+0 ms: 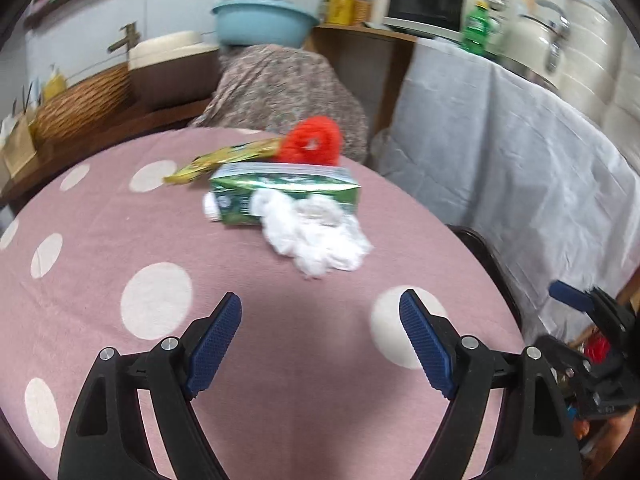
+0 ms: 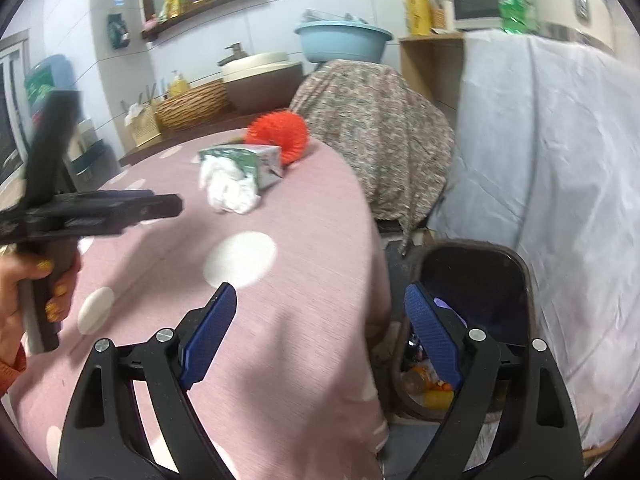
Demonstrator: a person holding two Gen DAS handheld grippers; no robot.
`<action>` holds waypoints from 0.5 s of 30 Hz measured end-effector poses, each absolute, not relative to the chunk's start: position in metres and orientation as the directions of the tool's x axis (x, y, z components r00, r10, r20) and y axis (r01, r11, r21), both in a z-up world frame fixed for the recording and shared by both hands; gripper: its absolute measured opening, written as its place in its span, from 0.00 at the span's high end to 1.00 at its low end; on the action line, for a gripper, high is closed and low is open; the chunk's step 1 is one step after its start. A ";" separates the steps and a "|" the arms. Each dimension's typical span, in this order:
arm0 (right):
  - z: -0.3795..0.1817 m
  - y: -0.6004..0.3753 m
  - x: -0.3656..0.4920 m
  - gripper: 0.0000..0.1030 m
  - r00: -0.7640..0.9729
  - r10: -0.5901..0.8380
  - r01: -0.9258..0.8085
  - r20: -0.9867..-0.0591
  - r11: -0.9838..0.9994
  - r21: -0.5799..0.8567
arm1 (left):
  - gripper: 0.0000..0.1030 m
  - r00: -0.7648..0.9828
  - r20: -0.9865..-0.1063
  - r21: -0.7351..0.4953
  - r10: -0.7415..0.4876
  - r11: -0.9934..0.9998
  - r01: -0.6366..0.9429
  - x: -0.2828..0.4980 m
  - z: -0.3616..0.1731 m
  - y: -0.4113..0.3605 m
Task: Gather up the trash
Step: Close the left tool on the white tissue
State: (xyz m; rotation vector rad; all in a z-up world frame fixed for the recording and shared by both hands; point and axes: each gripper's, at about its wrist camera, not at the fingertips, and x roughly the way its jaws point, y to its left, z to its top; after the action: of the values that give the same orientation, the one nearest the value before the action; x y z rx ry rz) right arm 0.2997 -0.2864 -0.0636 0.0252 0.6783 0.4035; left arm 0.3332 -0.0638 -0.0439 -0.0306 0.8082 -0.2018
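Note:
On the pink dotted tablecloth [image 1: 120, 208] lie a green carton [image 1: 280, 196], a crumpled white wad [image 1: 316, 240] against its front, a yellow-green wrapper [image 1: 224, 158] and a red spiky ball [image 1: 312, 146] behind. My left gripper [image 1: 320, 340] hovers open and empty a little short of the wad. My right gripper [image 2: 320, 336] is open and empty too, straddling the table's right edge above a dark bin [image 2: 520, 272] on the floor that holds litter. From the right wrist the carton [image 2: 260, 164], wad [image 2: 228, 188] and ball [image 2: 280, 132] sit far across the table.
A floral cloth-covered lump [image 2: 372, 132] stands behind the table and a grey-sheeted counter [image 2: 552, 160] to the right, close beside the bin. A wicker basket [image 2: 192, 106], blue basin [image 2: 344, 42] and microwave [image 1: 428, 4] line the back. A person's hand [image 2: 36, 292] grips the left tool.

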 end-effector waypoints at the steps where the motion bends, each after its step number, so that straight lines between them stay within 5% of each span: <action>1: -0.061 -0.282 0.299 0.17 0.705 0.373 -0.362 -0.603 0.921 0.146 | 0.26 0.669 -0.719 -0.118 -0.188 0.982 0.149 0.341 -0.045 -0.057; 11: -0.059 -0.271 0.291 0.17 0.697 0.367 -0.379 -0.616 0.918 0.119 | 0.41 0.613 -0.760 -0.196 -0.216 0.975 0.101 0.400 -0.061 -0.047; 15: -0.061 -0.274 0.290 0.17 0.693 0.362 -0.378 -0.623 0.919 0.113 | 0.66 0.599 -0.757 -0.244 -0.262 0.963 0.112 0.405 -0.068 -0.047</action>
State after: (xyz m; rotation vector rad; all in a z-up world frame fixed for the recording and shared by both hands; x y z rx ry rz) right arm 0.2897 -0.2737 -0.0607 -0.0244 0.6907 0.4127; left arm 0.4049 -0.0471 -0.0680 -0.1785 0.9036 -0.2180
